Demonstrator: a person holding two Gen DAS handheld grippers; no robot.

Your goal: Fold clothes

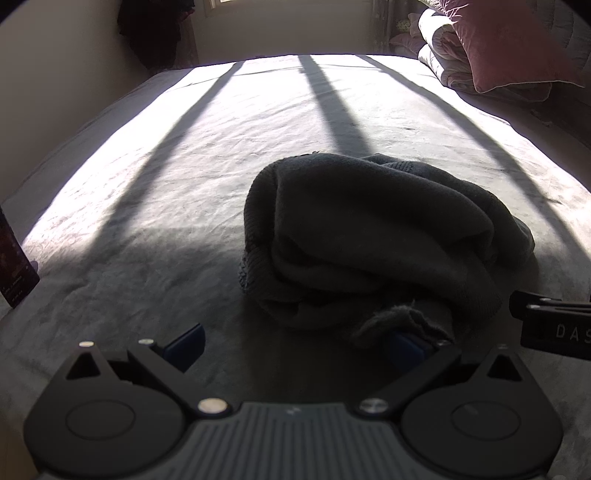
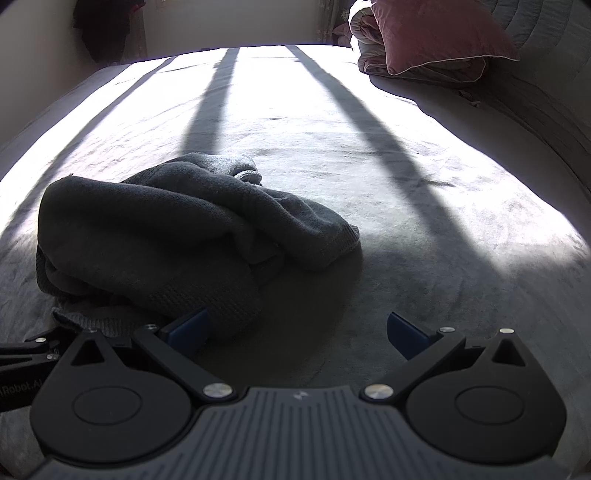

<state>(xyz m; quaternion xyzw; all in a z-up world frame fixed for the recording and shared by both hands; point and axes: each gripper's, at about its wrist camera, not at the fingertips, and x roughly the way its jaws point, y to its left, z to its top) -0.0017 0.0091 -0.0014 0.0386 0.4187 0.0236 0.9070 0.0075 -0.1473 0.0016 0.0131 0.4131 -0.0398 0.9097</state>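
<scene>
A crumpled dark grey knitted sweater lies in a heap on the grey bed sheet. My left gripper hovers open just before its near edge; a frayed corner of the knit drapes over the right blue pad, and the left pad is bare. In the right wrist view the same sweater sits to the left. My right gripper is open, its left blue pad beside the sweater's near edge and its right pad over bare sheet. Each gripper shows at the edge of the other's view.
A pink cushion and folded white quilts are stacked at the bed's far right corner. A dark flat object stands at the left edge. Dark clothing hangs at the far wall. Sunlight and shadow bars stripe the sheet.
</scene>
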